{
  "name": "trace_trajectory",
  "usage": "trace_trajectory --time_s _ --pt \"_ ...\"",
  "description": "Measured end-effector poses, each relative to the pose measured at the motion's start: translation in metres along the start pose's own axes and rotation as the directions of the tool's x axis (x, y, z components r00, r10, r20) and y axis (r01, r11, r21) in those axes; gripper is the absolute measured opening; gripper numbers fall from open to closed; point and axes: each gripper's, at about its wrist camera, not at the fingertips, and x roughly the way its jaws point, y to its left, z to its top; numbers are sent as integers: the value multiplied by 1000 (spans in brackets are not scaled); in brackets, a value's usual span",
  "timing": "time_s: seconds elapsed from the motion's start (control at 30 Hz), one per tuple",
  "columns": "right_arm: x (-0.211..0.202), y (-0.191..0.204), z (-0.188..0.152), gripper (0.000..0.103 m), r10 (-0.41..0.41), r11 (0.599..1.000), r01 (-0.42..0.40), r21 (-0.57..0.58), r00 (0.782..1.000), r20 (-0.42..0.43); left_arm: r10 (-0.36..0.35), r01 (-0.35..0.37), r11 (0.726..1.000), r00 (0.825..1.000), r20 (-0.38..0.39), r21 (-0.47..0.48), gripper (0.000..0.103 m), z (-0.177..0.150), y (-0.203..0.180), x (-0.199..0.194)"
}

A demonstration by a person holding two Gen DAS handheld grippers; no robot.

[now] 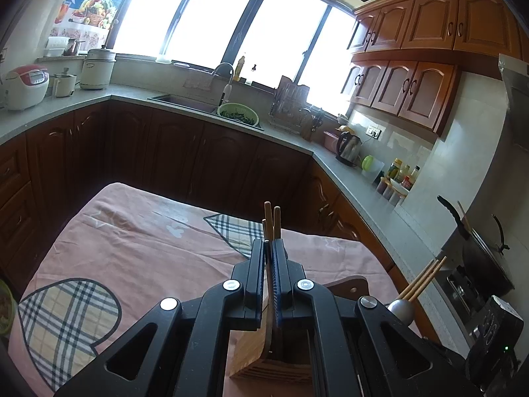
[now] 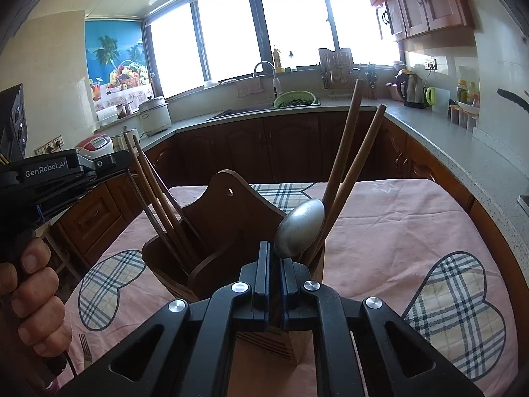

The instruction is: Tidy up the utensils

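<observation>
Kitchen table – left gripper (image 1: 270, 248) clamps chopsticks (image 1: 271, 220), right gripper (image 2: 274, 258) grips spoon (image 2: 300, 226)

Wooden chopsticks (image 2: 344, 162), spoon (image 2: 300, 228) — upright in holder (image 2: 228, 231)

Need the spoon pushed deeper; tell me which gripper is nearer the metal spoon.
Right. The right gripper sits directly below the spoon, jaws at its neck. The left gripper is off to the side, clamping chopsticks.
</observation>
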Motion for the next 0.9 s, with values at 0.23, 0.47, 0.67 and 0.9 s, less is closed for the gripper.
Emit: trace_trajectory --time_s 0.23,0.47,0.67,0.9 --pt "-3 0 -1 8 -1 1000 1 9 1000 -1 11 -12 1000 1000 -24 -11 12 0 -1 -1" --pt "-14 0 -3 27 0 1000 0 17 1000 10 21 -22 1000 999 -25 -17 25 1 -4 -10" --pt "-24 -2 -9 44 -8 999 8 32 1000 15 32 -33 999 999 -11 -10 51 -3 -6 -26" --pt "-48 -5 -21 86 -7 999 4 53 999 54 60 -60 998 998 -7 -11 86 -19 -4 -63"
